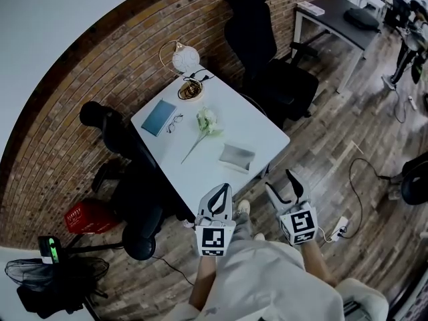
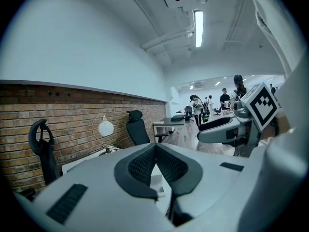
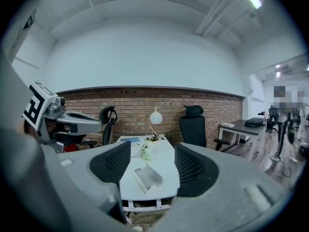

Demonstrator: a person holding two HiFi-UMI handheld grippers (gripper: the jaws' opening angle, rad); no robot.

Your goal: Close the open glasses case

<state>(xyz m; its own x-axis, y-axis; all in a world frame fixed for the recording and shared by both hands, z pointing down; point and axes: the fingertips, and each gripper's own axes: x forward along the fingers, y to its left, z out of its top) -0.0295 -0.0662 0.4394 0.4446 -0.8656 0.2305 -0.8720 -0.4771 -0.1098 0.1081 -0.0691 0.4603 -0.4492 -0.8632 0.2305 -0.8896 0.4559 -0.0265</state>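
Head view: a white worktop (image 1: 261,129) is seen from above, set against a brick wall (image 1: 100,65). A glasses case (image 1: 237,156) lies open near the worktop's front edge. Beyond it a white flower (image 1: 207,121) is laid, then a pair of glasses (image 1: 174,122) and a blue notebook (image 1: 158,117). A round white lamp (image 1: 186,59) stands at the far end. Both tools are held in the air short of the worktop, well apart from the case. The left tool (image 1: 225,188) is drawn narrow, and in the left gripper view its tips are seen meeting with nothing between them. The right tool (image 1: 279,180) is spread wide and empty. In the right gripper view the case is framed in the gap between its jaws, far off.
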